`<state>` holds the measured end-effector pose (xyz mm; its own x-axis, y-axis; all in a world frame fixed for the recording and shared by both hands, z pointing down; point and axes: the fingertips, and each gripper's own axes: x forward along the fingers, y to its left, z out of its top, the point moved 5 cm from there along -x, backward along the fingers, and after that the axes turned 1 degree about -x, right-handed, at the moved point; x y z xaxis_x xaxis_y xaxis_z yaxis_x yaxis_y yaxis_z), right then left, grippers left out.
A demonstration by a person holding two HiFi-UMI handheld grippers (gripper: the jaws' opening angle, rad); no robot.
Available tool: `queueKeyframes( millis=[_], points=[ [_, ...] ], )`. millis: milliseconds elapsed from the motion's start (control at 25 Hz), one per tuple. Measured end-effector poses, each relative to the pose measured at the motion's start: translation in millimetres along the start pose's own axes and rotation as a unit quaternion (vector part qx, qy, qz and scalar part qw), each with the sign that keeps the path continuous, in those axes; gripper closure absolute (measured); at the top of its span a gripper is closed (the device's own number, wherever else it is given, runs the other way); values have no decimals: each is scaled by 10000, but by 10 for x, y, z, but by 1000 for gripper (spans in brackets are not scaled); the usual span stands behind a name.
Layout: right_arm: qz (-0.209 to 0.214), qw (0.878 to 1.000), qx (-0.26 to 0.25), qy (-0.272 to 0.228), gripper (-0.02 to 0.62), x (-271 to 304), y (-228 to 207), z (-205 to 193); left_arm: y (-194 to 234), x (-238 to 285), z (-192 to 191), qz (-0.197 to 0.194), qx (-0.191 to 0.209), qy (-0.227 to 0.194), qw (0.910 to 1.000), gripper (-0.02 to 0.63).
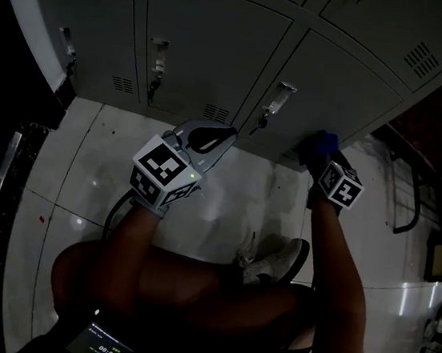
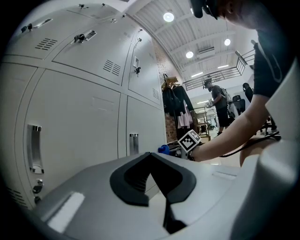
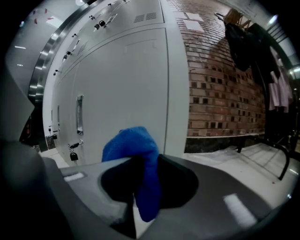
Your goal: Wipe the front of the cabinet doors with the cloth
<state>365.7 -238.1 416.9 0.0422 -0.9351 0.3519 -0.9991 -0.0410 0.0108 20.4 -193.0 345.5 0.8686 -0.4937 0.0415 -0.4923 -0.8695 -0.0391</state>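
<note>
- Where the bottom row of grey locker doors (image 1: 206, 41) meets the pale tiled floor (image 1: 225, 204), we hold our right gripper (image 1: 322, 154) low, in front of the rightmost door.
- Its jaws are pinched on a blue cloth (image 1: 320, 143). In the right gripper view the cloth (image 3: 136, 150) bunches above the jaws and hangs down between them.
- The cloth sits just beside the door front, near its lower edge. We cannot tell whether it touches the metal.
- Seen along the right gripper (image 3: 140, 161), the door (image 3: 126, 84) carries an upright handle (image 3: 79, 115) with a small padlock (image 3: 73, 156) below it. A brick wall (image 3: 220, 79) stands past the end of the cabinet.
- Our left gripper (image 1: 228, 132) hovers in front of the middle lower door, well apart from the right one. Its jaws are closed tip to tip with nothing between them.
- In the left gripper view that gripper (image 2: 150, 157) points along the row of doors (image 2: 75, 122). Beyond it we see the marker cube (image 2: 189, 140) of the right gripper and the blue cloth (image 2: 163, 149) just beside a door.
- Below the grippers, our bent legs and a light shoe (image 1: 274, 261) show over the floor.
</note>
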Motion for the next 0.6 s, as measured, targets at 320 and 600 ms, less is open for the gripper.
queueKeyframes(
  millis=[320, 600],
  points=[
    [-431, 9988, 230, -75, 518, -100, -390, -41, -3, 19, -18, 1, 15, 37, 10000, 606],
    [340, 9991, 208, -134, 518, -205, 225, -38, 14, 8, -4, 26, 9, 9, 10000, 606]
  ],
)
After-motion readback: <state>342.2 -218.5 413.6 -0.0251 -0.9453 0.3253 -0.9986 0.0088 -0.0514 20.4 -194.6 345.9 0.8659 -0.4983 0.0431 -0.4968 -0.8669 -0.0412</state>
